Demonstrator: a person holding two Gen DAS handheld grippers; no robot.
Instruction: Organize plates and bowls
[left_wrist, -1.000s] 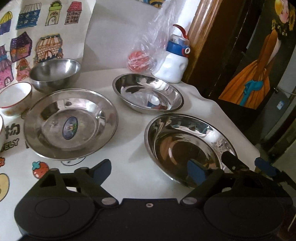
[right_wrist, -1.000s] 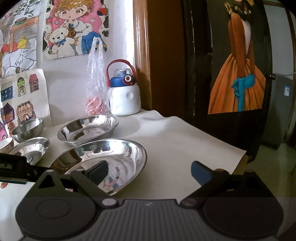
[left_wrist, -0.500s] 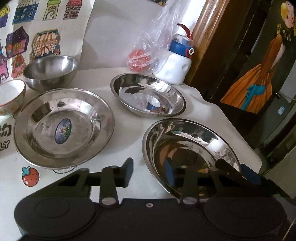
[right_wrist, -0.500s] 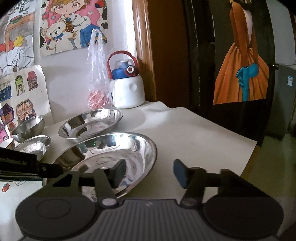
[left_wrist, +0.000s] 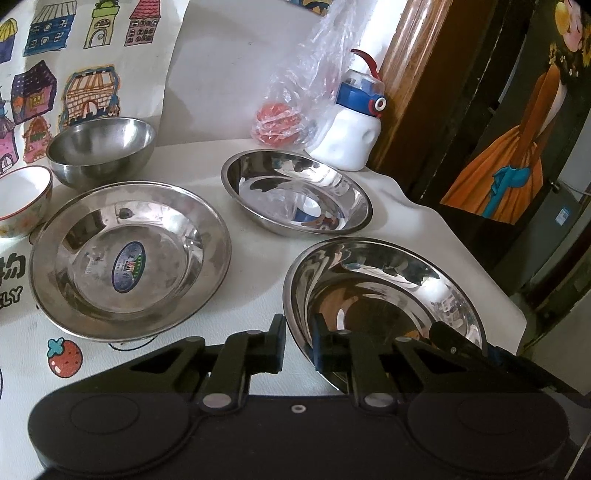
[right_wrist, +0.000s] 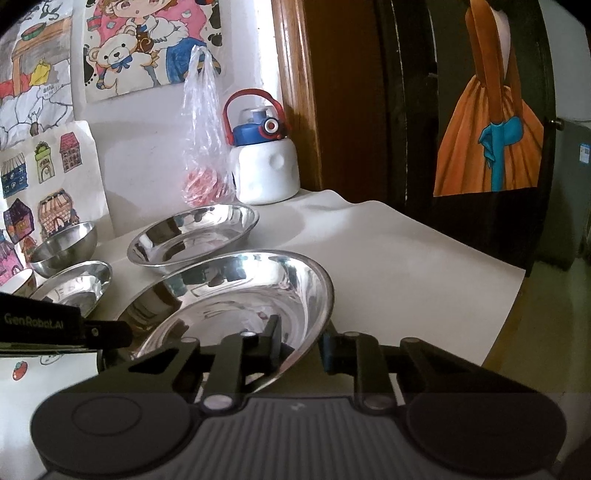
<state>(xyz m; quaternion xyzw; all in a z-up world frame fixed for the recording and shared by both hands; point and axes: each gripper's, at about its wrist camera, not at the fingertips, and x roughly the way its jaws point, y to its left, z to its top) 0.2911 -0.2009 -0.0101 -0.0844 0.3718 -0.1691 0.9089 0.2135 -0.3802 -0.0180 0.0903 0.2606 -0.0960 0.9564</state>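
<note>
Here, nearest you, both claws grip the same steel plate (left_wrist: 384, 291): your left claw (left_wrist: 298, 343) is clenched on its near-left rim, one finger outside the rim and one inside the dish, and your right claw (right_wrist: 300, 341) pinches its near-right rim the same way. In the right wrist view the plate sits tilted, its right side raised off the worktop (right_wrist: 388, 258), while the dark body of your left claw shows at the left edge of that view.

Just to the left of the gripped plate, a second steel plate (left_wrist: 129, 258) lies flat on the worktop with an oval sticker (left_wrist: 127, 266) in its centre. A strawberry drawing (left_wrist: 64, 357) is printed on the cloth near its front edge.

Farther back, a third steel plate (left_wrist: 295, 192) rests flat behind the gripped one, apart from it. To the left and behind the stickered plate stands a deep steel bowl (left_wrist: 101, 149), and a white bowl with a red rim (left_wrist: 22, 201) sits at the far left, just beside the steel bowl.

At the back of the worktop, against the wall, a clear plastic bag (right_wrist: 203, 147) holds something red, and just beside it stands a white bottle with a blue cap and red handle (right_wrist: 264, 162). Coloured drawings of houses (left_wrist: 88, 92) hang on the wall behind the bowls. To the right, a dark door carries a picture of an orange dress (right_wrist: 487, 147).
</note>
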